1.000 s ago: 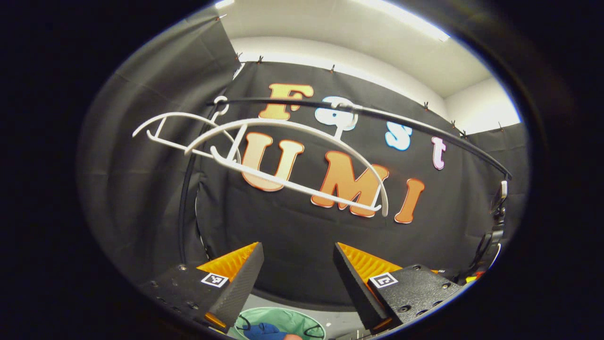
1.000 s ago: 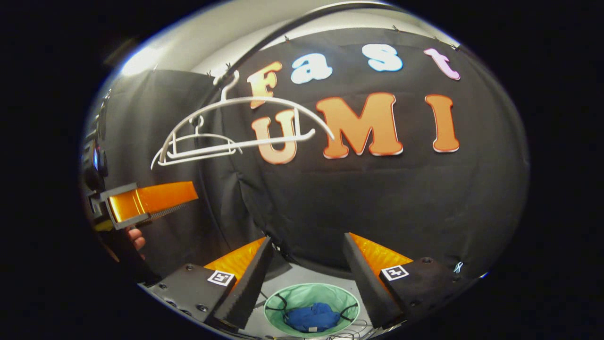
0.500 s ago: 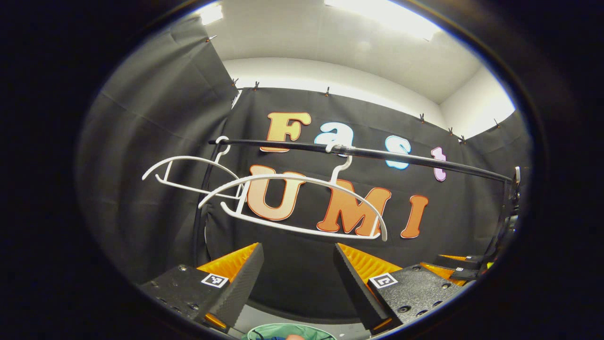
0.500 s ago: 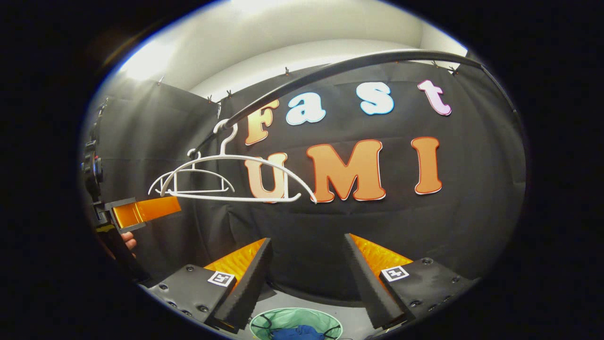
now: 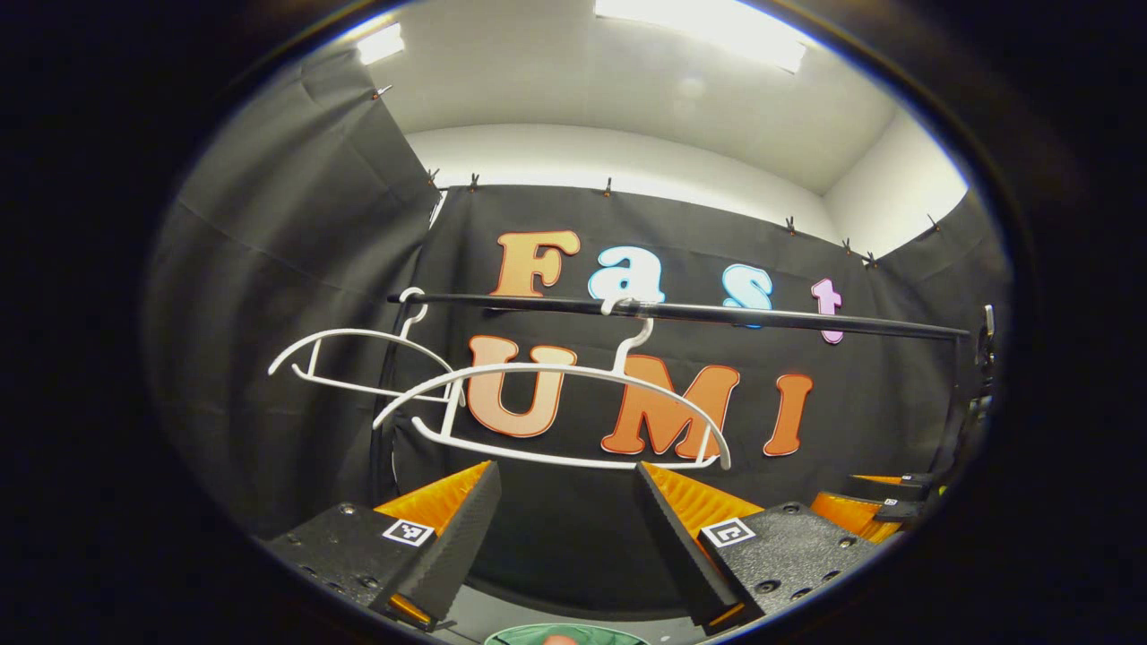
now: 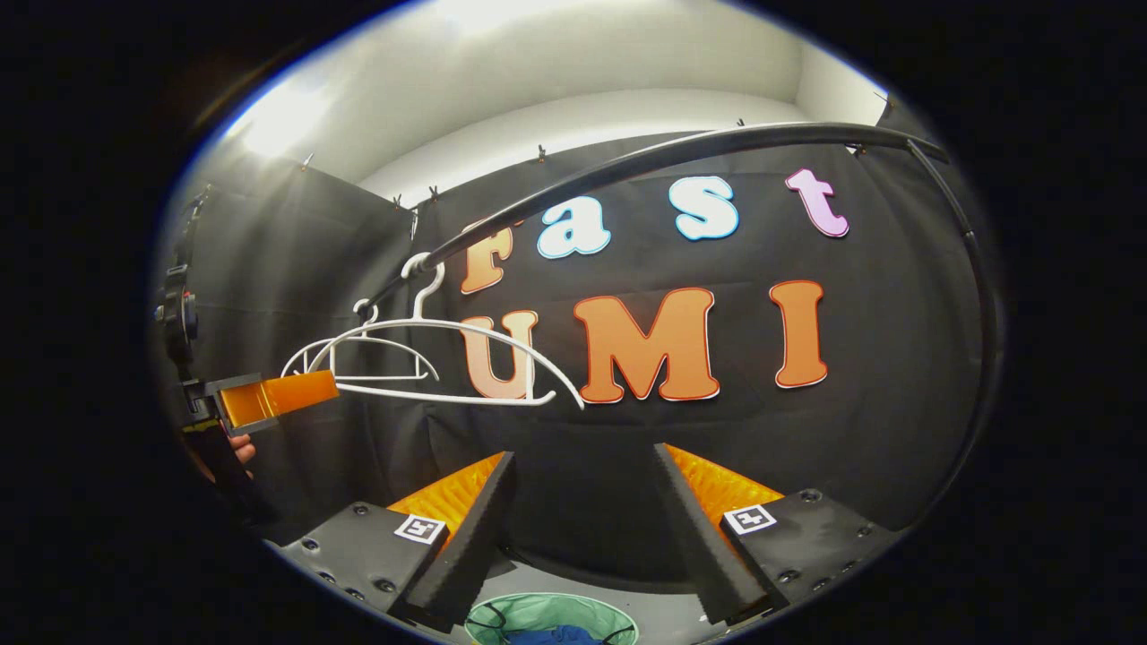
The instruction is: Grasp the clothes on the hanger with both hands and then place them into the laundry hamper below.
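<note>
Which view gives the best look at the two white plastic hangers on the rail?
The left gripper view: the nearer white plastic hanger and the farther one hang bare on the black metal rail, spread apart and nearly face-on. In the right gripper view both hangers overlap, seen obliquely and smaller.

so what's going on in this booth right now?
A person holds a two-finger gripper in each hand. The left gripper and the right gripper are both open and hold nothing. Two white hangers hang bare on the black rail. Below, the green hamper already has blue clothing in it. In the right gripper view the left gripper sits off to the side near the hangers. Judging by this, the clothes are already in the hamper.
</note>
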